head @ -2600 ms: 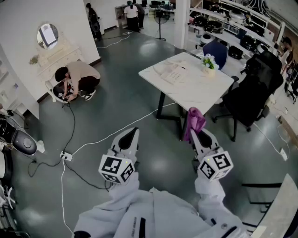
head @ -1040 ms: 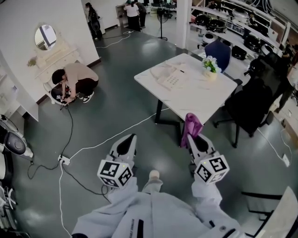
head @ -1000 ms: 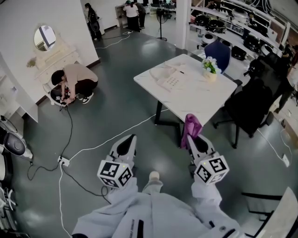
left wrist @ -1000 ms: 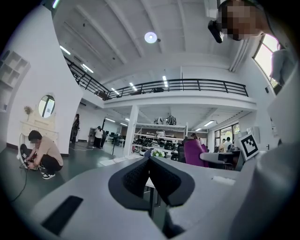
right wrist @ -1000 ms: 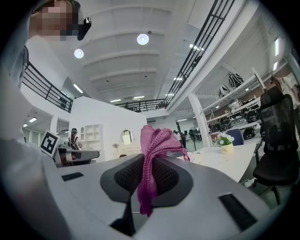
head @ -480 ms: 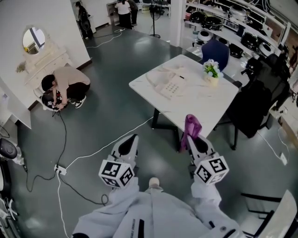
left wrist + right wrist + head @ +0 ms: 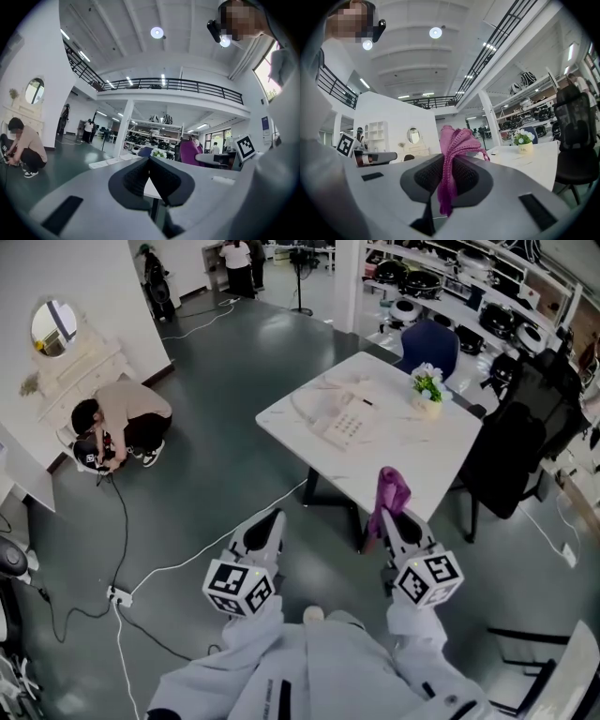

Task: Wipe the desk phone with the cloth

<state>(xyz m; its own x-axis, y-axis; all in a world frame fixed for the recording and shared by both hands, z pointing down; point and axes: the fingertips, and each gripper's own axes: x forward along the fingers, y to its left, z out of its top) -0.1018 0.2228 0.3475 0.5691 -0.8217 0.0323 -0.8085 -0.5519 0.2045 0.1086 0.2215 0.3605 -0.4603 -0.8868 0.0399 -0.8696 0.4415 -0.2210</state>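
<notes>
Over at the left a person (image 7: 117, 418) crouches by the wall, and a white cable (image 7: 178, 557) runs from that side across the floor toward the bench (image 7: 422, 465). It lies on the way in, so a foot could catch it on the approach. The left gripper (image 7: 269, 519) is held out low with its jaws pressed together and nothing between them, and its own view shows only the bench edge beyond the pads. The desk phone (image 7: 342, 423) sits on the left part of the bench top, well apart from both grippers, so I judge the wiping has not begun. The right gripper (image 7: 394, 521) pinches the purple cloth (image 7: 391, 491), which stands bunched above the jaws with only a thin fold caught between them. That narrow hold worries me, because a hard rub across the keys could drag the cloth (image 7: 457, 140) out of the right gripper (image 7: 450, 161). Pressing sideways could also tip the handset off its cradle or push the phone along the smooth top. Farther right a small flower pot (image 7: 428, 392) stands near the phone, where a wide sweep might knock it over. A black office chair (image 7: 520, 446) crowds that side.
</notes>
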